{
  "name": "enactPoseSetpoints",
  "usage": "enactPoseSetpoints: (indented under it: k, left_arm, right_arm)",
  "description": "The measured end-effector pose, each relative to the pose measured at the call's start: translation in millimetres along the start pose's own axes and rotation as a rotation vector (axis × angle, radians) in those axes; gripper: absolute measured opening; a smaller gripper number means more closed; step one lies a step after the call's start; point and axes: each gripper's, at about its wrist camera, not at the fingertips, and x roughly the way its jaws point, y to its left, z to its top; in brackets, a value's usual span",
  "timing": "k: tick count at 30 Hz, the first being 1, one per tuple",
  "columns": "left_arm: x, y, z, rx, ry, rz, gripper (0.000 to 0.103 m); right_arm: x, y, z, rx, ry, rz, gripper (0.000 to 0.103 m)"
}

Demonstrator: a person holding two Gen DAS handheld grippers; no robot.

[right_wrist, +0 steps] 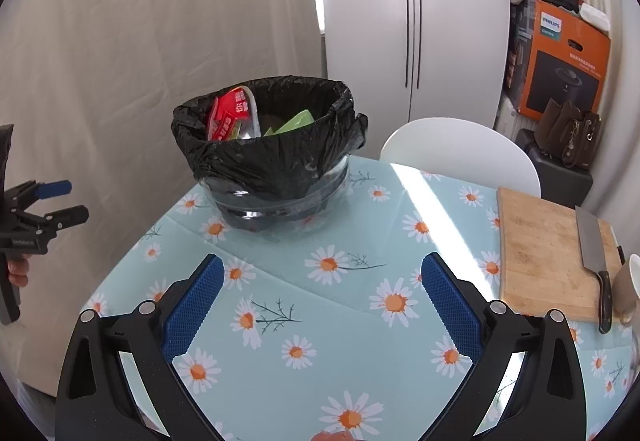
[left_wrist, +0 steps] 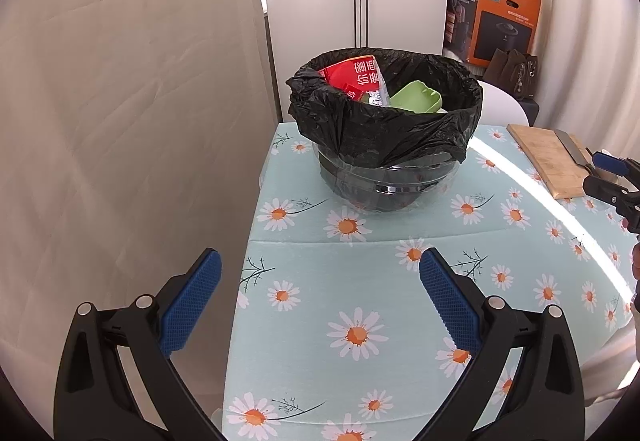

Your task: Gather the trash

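Observation:
A clear bin lined with a black trash bag (left_wrist: 384, 133) stands on the daisy tablecloth (left_wrist: 360, 281). In it lie a red package (left_wrist: 354, 75) and a green tray (left_wrist: 416, 97). The bin also shows in the right wrist view (right_wrist: 272, 161), with the red package (right_wrist: 228, 117) and green tray (right_wrist: 296, 121). My left gripper (left_wrist: 320, 297) is open and empty, hovering over the table's left edge in front of the bin. My right gripper (right_wrist: 320, 301) is open and empty over the cloth. Each gripper shows at the other view's edge, the right one (left_wrist: 612, 177) and the left one (right_wrist: 60, 201).
A wooden cutting board (right_wrist: 548, 253) with a cleaver (right_wrist: 592, 249) lies at the right, a cup (right_wrist: 628, 289) beside it. A white chair (right_wrist: 460, 153) stands behind the table. An orange box (right_wrist: 568, 61) and bags sit at the back right. A curtain (left_wrist: 120, 101) hangs to the left.

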Motion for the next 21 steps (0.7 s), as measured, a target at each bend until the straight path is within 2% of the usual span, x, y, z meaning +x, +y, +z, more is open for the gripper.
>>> enactPoseSetpoints:
  k: [6, 11, 21]
  left_arm:
    - [5, -2, 1, 0.003, 0.006, 0.025, 0.097]
    - [7, -2, 0, 0.000, 0.007, -0.001, 0.097]
    - [17, -4, 0, 0.005, 0.025, -0.017, 0.097]
  right_arm:
    - [0, 2, 3, -0.014, 0.004, 0.009, 0.095]
    - [-1, 4, 3, -0.007, 0.004, 0.026, 0.095]
    - [0, 4, 2, 0.003, 0.004, 0.003, 0.095]
